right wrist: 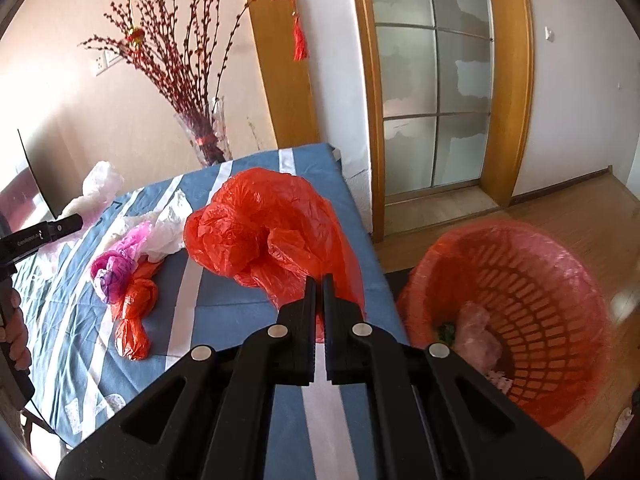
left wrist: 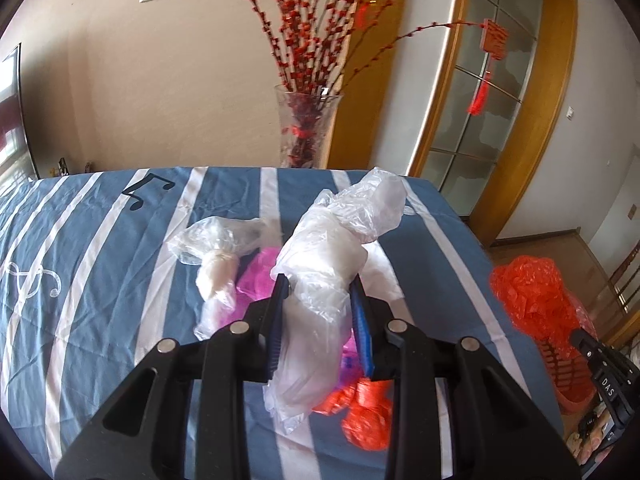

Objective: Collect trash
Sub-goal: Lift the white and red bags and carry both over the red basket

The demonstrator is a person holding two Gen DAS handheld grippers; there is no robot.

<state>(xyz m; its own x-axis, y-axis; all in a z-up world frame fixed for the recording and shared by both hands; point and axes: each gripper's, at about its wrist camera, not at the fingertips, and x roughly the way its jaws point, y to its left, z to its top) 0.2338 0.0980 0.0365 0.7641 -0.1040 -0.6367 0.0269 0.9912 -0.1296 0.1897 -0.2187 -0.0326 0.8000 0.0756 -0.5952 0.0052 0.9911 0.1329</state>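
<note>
Left hand-held gripper [left wrist: 320,288]: clenched on clear bag [left wrist: 320,280].
Right hand-held gripper [right wrist: 319,280]: pinching red bag [right wrist: 264,232].
Technique: carry right, over basket [right wrist: 560,280], then release.

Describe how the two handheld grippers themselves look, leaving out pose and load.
Both are matte black plastic with angular, cut-out linkage arms and round silver pivot pins. The left gripper has ribbed blue pads lining its fingers; the right gripper shows plain black fingers. White lettering marks each body's side where the other camera catches it. A bare hand grips the left handle; no sleeve shows.
</note>
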